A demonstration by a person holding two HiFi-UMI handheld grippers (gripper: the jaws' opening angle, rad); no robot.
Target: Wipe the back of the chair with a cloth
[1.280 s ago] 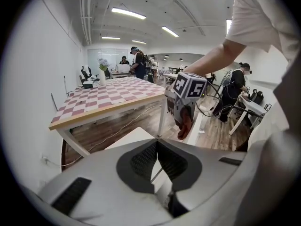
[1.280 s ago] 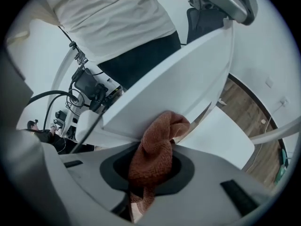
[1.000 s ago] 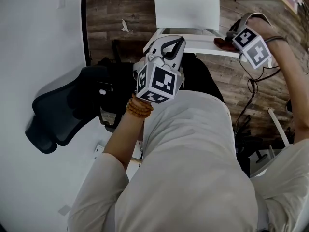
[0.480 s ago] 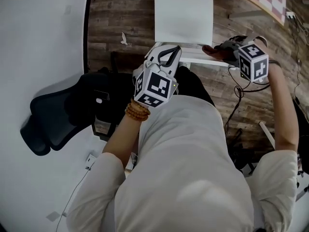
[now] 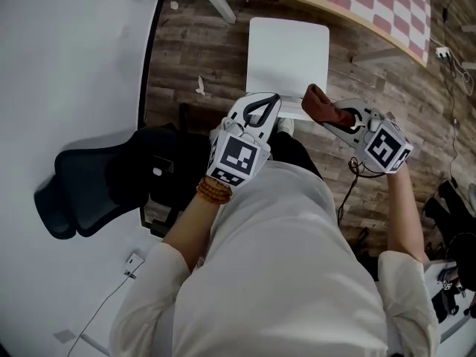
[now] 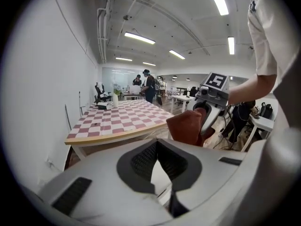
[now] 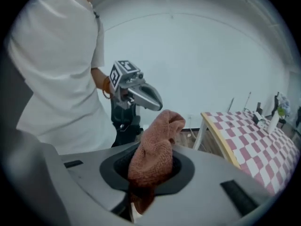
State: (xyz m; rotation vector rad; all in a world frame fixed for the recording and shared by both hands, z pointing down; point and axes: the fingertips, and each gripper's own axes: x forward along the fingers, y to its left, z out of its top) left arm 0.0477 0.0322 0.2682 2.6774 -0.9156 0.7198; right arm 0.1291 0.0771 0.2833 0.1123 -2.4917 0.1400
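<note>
The right hand-held gripper (image 5: 331, 116) pinches a rust-brown, nubbly terry cloth (image 5: 318, 104), bunched into a soft peak at its tips, just beside the white chair's smooth, flat back (image 5: 297, 111). The left hand-held gripper (image 5: 274, 99), jaws together and empty, sits at the back's other end.

Cloth (image 5: 318, 103): rust-brown terry, rough looped weave, matt. Right gripper (image 5: 332, 116) & left gripper (image 5: 264, 104): smooth grey plastic shells, matt, w/ black ribbed pads inside. Chair (image 5: 288, 47): white, smooth, matt, looks plastic. Floor (image 5: 186, 58): wood planks, worn grain. Bench (image 5: 349, 10): pale wood edge, smooth checked top.
</note>
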